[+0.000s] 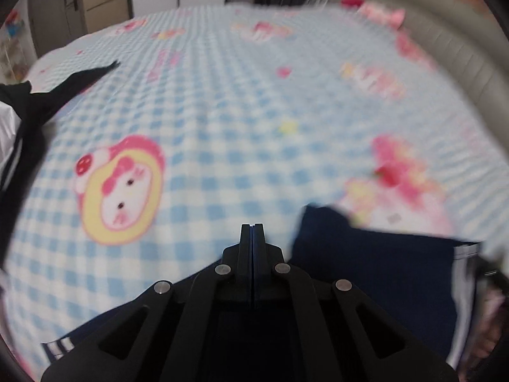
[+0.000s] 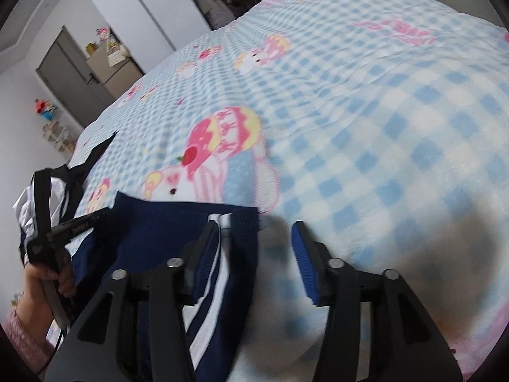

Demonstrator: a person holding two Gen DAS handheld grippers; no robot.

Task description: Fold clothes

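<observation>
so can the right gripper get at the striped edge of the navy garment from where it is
Probably yes. The right gripper is open, and the white-striped edge of the navy garment lies right by its left finger on the checked blanket, with nothing covering it.

Evenly and softly lit indoors, without glare. Heavily motion-blurred across the checked blanket (image 1: 222, 102) in the left wrist view, sharper in the right wrist view apart from a soft dark shadow (image 2: 445, 254) low right. Strongly bowed toward black fisheye corners.
</observation>
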